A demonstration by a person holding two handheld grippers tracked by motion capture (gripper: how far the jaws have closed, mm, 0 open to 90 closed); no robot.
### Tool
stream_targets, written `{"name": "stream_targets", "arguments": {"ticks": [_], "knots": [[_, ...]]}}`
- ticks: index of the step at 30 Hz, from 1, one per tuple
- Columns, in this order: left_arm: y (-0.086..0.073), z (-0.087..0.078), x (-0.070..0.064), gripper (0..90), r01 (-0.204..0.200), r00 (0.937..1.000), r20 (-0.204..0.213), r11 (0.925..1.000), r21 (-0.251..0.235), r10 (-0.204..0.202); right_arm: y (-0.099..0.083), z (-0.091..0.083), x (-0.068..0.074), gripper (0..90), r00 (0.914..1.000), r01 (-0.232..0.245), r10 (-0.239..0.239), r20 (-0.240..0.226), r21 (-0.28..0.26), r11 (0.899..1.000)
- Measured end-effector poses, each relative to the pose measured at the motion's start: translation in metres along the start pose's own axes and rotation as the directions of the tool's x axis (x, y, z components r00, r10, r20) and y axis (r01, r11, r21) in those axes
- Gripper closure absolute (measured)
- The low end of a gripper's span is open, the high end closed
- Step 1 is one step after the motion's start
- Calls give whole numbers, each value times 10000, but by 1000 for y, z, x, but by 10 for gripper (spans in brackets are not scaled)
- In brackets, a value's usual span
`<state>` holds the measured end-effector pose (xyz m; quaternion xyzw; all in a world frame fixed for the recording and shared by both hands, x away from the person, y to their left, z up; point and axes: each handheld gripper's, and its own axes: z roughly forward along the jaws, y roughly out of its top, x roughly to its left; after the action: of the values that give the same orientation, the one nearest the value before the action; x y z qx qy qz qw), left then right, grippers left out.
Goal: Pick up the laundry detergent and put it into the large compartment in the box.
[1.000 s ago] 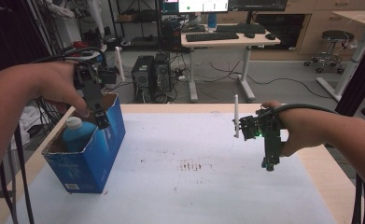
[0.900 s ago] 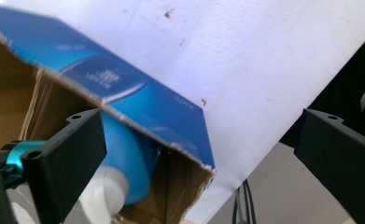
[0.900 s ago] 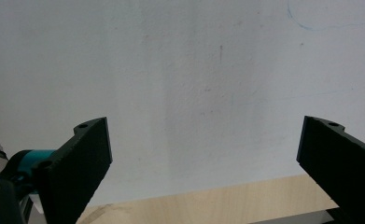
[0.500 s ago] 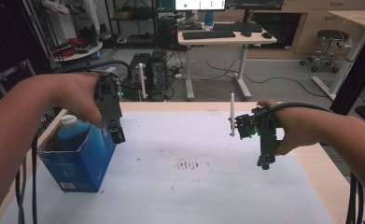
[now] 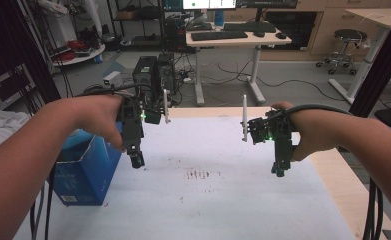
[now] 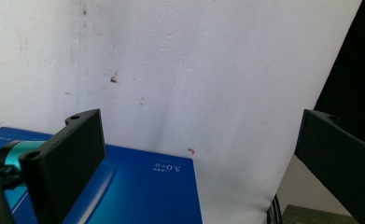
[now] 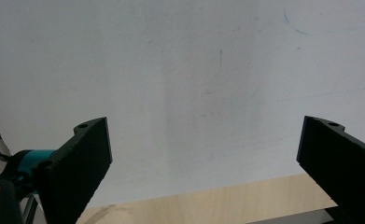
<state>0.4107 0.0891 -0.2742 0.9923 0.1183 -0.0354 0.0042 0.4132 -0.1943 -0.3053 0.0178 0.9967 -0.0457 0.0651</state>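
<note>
So both hands hang over the white-covered surface (image 5: 223, 200) holding nothing. The left gripper (image 5: 137, 161) hovers just right of the blue box (image 5: 85, 172), which sits at the left edge of the surface, and its fingers (image 6: 73, 163) are wide apart. The right gripper (image 5: 278, 170) is well off to the right, fingers (image 7: 84, 158) spread too. Can't really make out what's inside the box from here.

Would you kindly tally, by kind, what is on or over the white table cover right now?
Blue boxes: 1, the blue box at the left edge.
Tongs: 2, the left tongs and the right tongs, both open and holding nothing.
Total: 3.
</note>
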Motion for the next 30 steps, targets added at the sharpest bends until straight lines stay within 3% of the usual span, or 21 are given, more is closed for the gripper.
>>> {"name": "stream_targets", "arguments": {"ticks": [8, 30], "knots": [[3, 10, 6, 17, 57, 10000, 68, 9999, 92, -57, -3, -3, -4, 22, 10000, -41, 42, 56, -46, 10000], [-10, -4, 7, 17, 240, 9995, -194, 9997, 103, -238, -4, -5, -2, 22, 10000, -8, 8, 63, 16, 10000]]}}
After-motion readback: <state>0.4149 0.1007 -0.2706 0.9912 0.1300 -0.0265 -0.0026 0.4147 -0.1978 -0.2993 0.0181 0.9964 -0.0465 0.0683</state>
